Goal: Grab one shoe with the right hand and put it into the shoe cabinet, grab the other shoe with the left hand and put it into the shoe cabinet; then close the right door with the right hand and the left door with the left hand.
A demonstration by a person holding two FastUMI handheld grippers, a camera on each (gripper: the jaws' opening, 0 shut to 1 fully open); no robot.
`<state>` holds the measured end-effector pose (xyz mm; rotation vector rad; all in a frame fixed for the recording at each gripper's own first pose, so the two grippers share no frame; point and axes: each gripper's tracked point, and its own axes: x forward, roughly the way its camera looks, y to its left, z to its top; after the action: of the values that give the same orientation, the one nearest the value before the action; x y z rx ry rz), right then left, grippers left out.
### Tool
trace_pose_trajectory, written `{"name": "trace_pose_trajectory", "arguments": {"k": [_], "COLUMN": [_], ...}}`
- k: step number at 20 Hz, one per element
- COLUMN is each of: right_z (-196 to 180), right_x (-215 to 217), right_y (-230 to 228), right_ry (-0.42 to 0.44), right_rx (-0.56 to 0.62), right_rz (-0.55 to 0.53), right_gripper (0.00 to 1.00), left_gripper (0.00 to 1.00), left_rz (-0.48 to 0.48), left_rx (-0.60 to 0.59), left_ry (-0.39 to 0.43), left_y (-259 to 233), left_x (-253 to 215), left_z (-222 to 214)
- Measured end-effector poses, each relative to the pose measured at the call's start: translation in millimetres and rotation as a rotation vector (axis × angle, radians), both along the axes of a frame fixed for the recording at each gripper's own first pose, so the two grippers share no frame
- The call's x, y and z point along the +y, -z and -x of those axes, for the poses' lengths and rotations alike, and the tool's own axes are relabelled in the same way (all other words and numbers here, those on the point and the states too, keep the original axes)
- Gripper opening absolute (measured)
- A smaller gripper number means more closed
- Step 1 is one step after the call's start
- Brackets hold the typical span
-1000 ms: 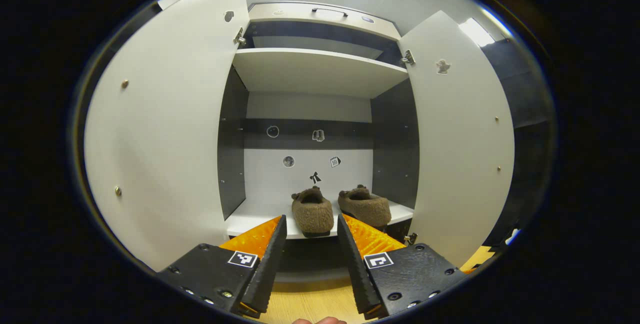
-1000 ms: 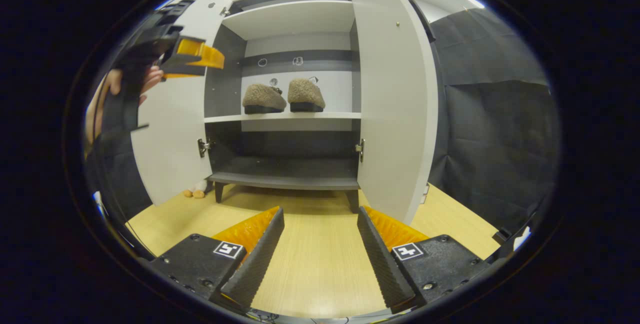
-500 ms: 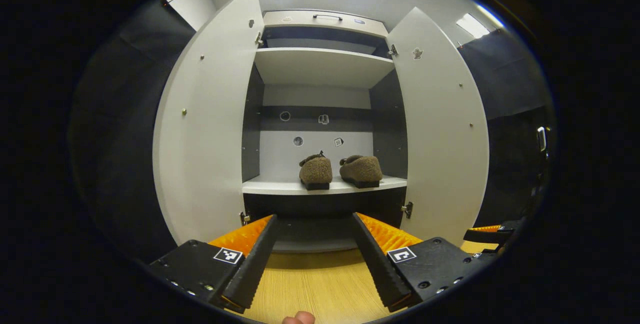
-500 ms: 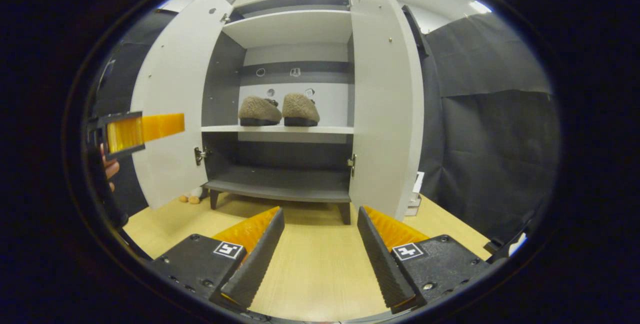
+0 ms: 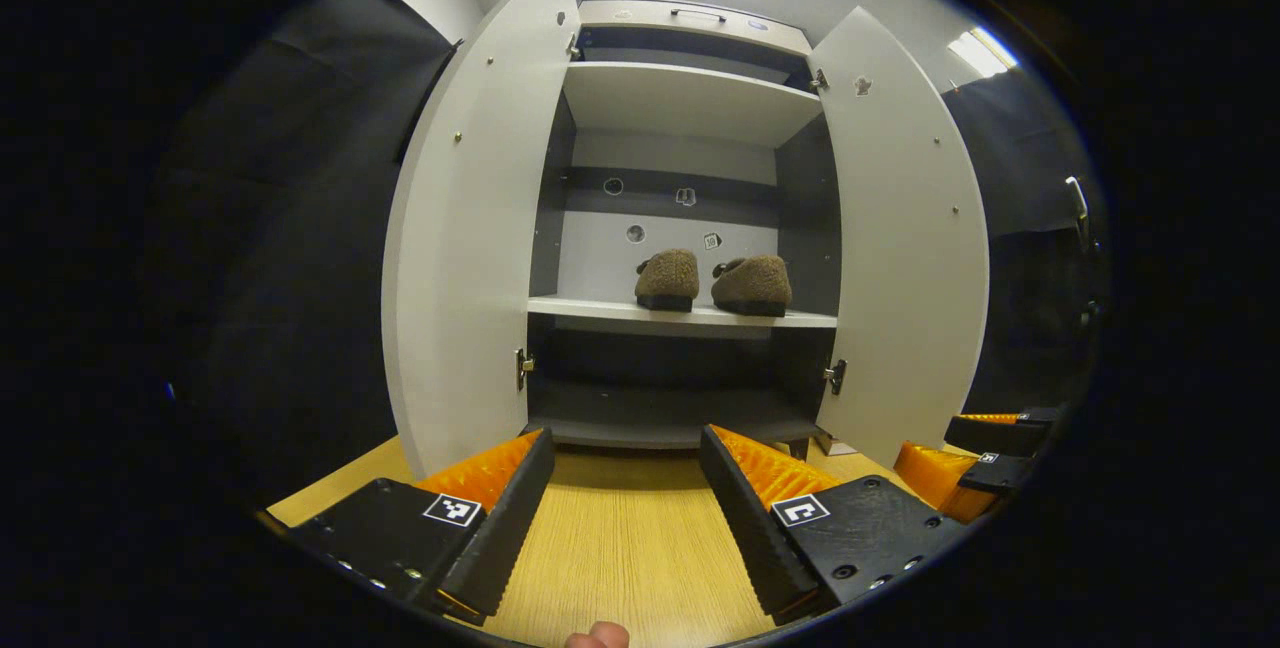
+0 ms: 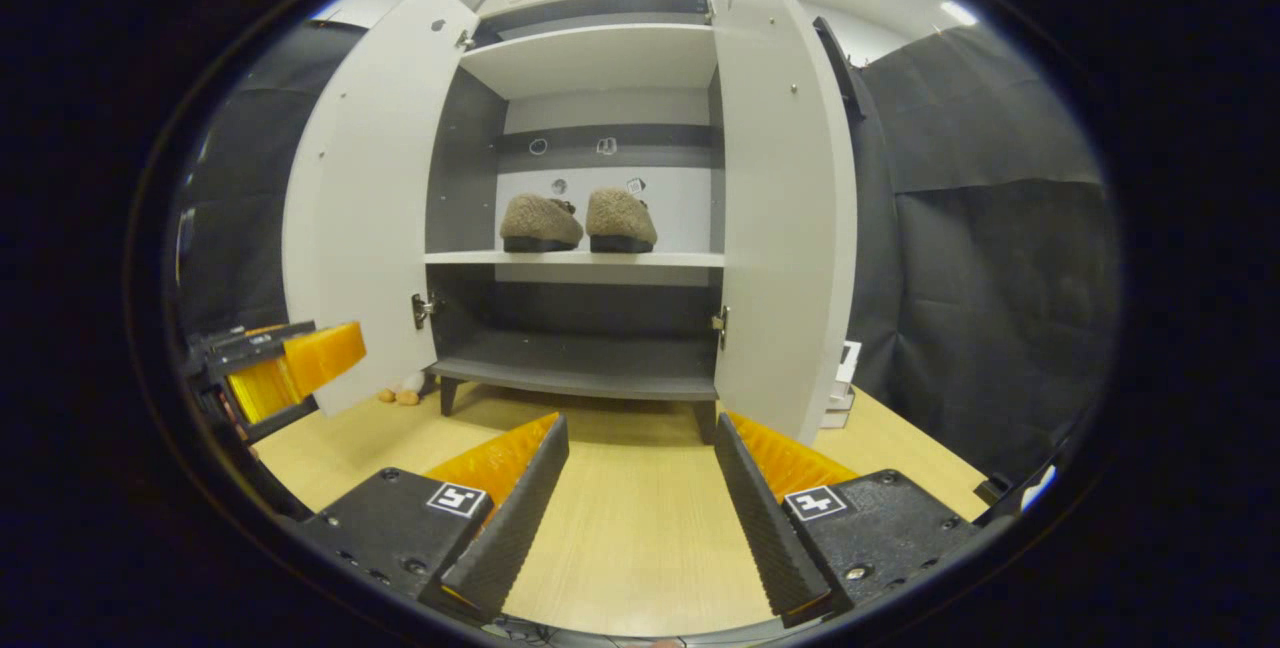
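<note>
Both shoes [image 5: 713,281] on shoe cabinet [image 5: 690,108] mid shelf, side by side, long axes running front-to-back, heels facing out. Left door [image 5: 462,238] & right door [image 5: 905,248] wide open. Left gripper [image 5: 625,513] and right gripper [image 6: 640,513] both spread wide, holding nothing, over wood floor [image 6: 630,538].

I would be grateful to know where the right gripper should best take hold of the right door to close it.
Probably the right door's free front edge, approached from its outer side: it stands wide open, hinged at the cabinet, with no handle visible. The right gripper is open.
</note>
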<state>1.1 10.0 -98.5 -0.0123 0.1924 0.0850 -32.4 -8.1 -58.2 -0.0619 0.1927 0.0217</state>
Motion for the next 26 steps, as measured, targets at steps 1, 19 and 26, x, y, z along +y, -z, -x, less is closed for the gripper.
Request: {"name": "trace_pose_trajectory", "arguments": {"k": [1, 19, 26], "right_z": [3.0, -61.0, -109.8], "right_x": [-0.9, -195.3, -199.6], "right_y": [-12.9, -274.3, -263.5], "right_ry": [-0.001, 0.150, 0.148], "right_rx": [-0.019, -0.236, -0.205], "right_rz": [-0.022, -0.107, -0.019], "right_gripper": [0.94, 0.96, 0.97], "left_gripper": [0.90, 0.92, 0.92], "left_rz": [-0.002, -0.043, -0.058], "left_rx": [0.005, -0.001, 0.000], "left_ry": [0.000, 0.066, 0.034], "left_y": [0.5, -5.2, -6.5], "left_x": [0.4, -18.2, -8.6], "left_z": [0.0, -1.0, 0.0]}}
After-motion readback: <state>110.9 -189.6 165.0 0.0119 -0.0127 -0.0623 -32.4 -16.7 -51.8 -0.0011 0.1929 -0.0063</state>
